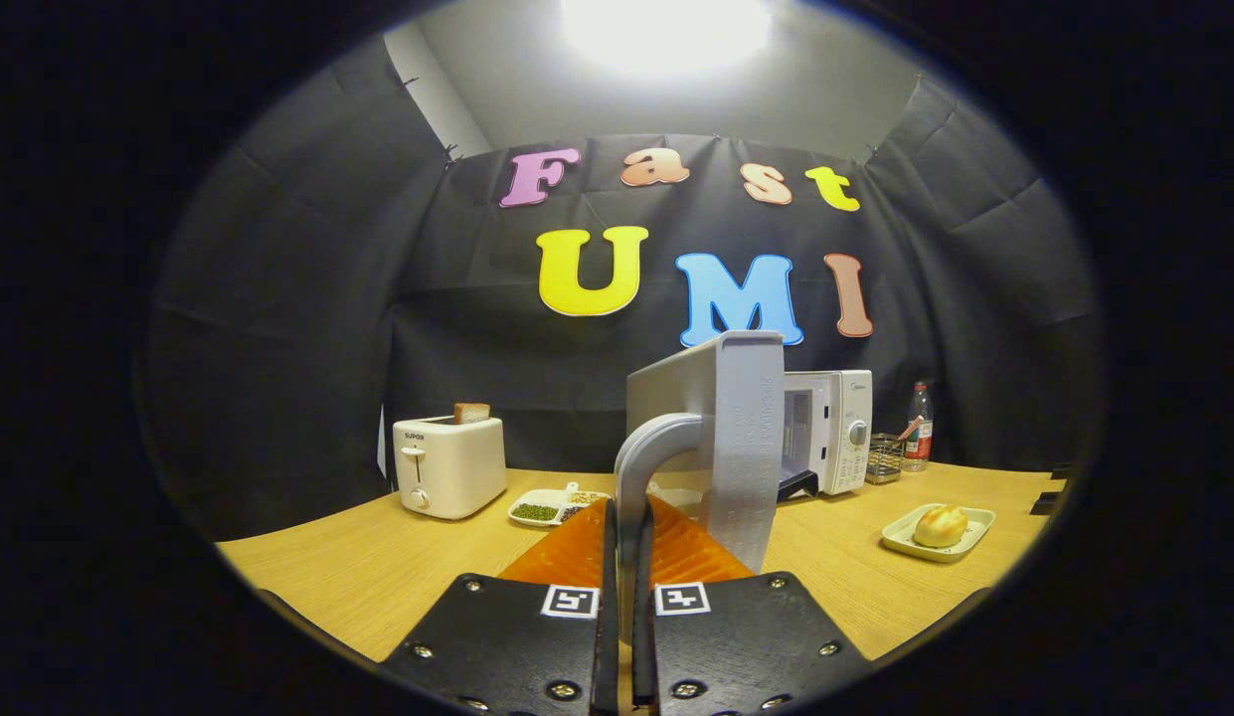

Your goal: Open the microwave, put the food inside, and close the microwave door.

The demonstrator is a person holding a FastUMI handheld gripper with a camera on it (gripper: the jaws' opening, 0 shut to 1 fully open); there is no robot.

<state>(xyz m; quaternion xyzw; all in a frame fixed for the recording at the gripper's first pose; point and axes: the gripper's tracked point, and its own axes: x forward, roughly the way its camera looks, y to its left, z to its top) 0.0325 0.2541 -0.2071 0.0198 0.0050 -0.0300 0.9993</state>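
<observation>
Hand-held gripper (626, 557), black body with two orange ribbed fingers (567, 557), drawn narrow and clamped on the curved grey handle (644, 467) of the microwave door (721, 438); both fingers press the handle from either side. The grey door stands swung out toward the viewer, edge-on, directly ahead of the fingers; behind it sits the white box-shaped microwave (835, 428) with its round knob, cavity partly exposed.

Food: a pale round bun (940, 524) on a small white rectangular dish (974, 542), resting on the light wooden tabletop (378, 567) to the right of the fingers and nearer than the microwave, well apart from the gripper.

Risks, as judged: the handle is smooth and curved, so the fingers may slide along it if the pull departs from the door's arc; a hard tug could drag the light oven across the table; the open door stands between gripper and cavity, so a later reach for the dish must clear its edge.

Bystanders: white two-slot toaster (447, 465) holding bread; a white divided plate of beans (547, 505) beside it.
</observation>
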